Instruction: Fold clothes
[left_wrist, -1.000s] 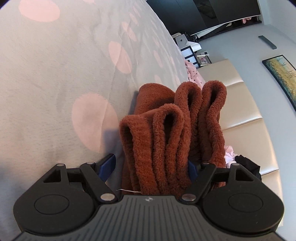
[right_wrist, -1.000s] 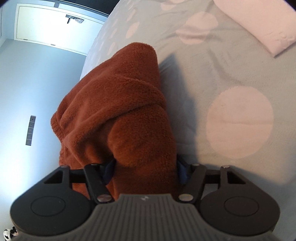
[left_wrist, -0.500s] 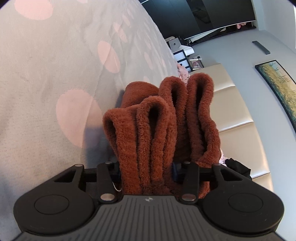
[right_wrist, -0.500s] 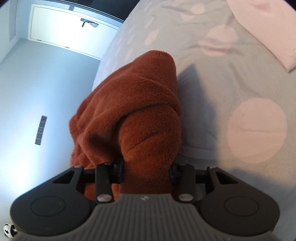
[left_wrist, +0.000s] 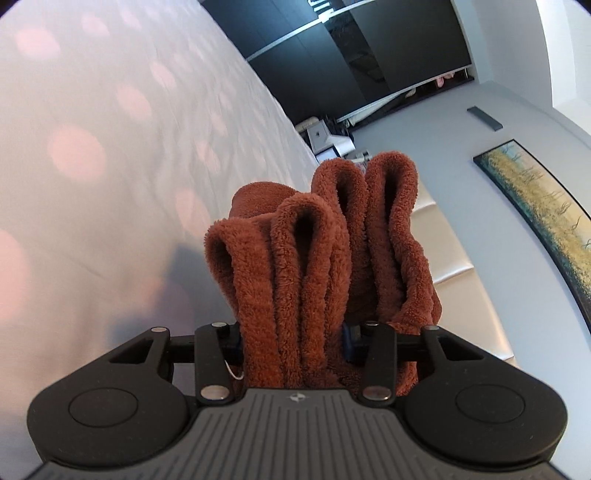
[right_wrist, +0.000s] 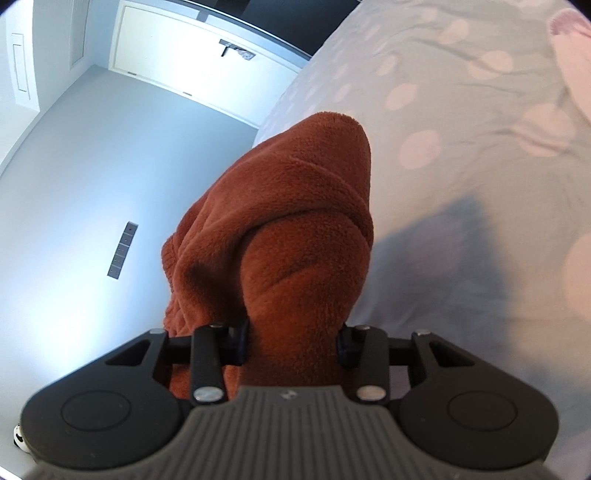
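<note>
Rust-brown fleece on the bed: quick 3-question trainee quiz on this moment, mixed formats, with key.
1. True or false: the left hand-held gripper is clamped on several stacked folds of the rust-brown fleece garment.
2. Multiple choice: the bedspread is A) striped, B) grey with pink dots, C) plain white.
3. Fill in: the right hand-held gripper is shut on the ____.

Key: 1 true; 2 B; 3 fleece garment.

Rust-brown garment (left_wrist: 317, 258) of thick, fuzzy fleece cloth, bedspread (left_wrist: 110, 147) of soft matt cloth with pink dots, left hand-held gripper (left_wrist: 291, 338) of matt black plastic, ribbed grey housing, bare metal rivets
</note>
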